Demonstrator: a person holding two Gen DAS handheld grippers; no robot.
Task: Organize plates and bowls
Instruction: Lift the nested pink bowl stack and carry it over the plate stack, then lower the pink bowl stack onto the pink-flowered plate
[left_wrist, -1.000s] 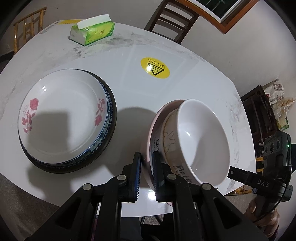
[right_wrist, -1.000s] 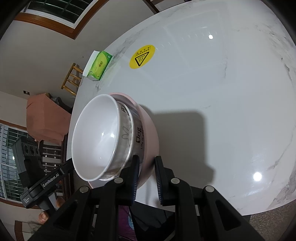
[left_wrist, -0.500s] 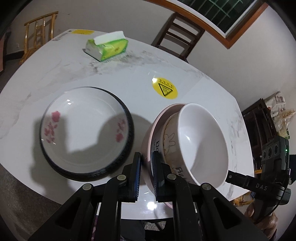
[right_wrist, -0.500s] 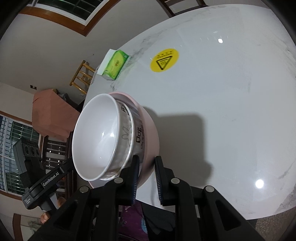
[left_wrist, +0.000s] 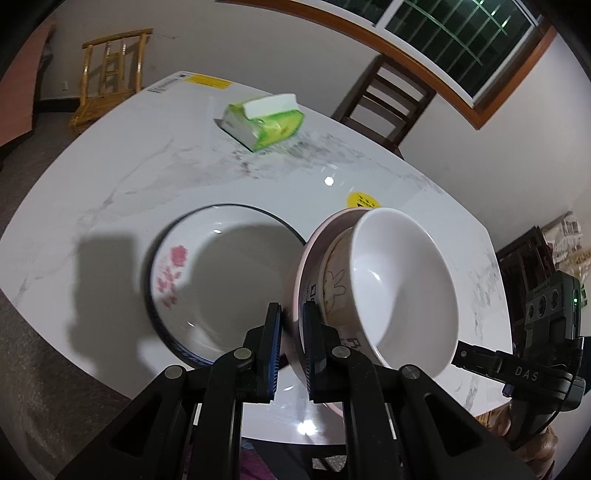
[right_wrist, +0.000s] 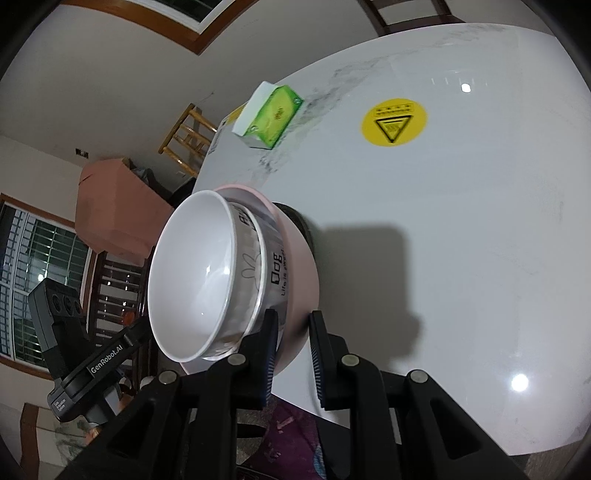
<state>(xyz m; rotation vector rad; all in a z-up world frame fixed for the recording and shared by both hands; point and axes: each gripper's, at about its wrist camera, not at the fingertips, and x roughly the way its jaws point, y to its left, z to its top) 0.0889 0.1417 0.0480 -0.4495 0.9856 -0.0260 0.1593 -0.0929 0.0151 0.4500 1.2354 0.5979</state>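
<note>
3 nested bowls (left_wrist: 388, 291) look stiff, glazed and breakable, so we grip the pink rim. In the left wrist view, our left gripper (left_wrist: 291, 332) clamps it, right of the plates (left_wrist: 221, 280). In the right wrist view, our right gripper (right_wrist: 293, 332) pinches the opposite wall above the table (right_wrist: 461, 221).

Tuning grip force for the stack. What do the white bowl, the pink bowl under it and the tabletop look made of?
Glossy white inner bowl: glazed ceramic or melamine; sharp highlights, which one is unclear.
Pale pink outer bowl: same smooth sheen, likely ceramic; both grippers, left and right, pinch its rim.
White grey-veined tabletop: polished marble or marble-look slab; mirror-like lamp reflections.
</note>
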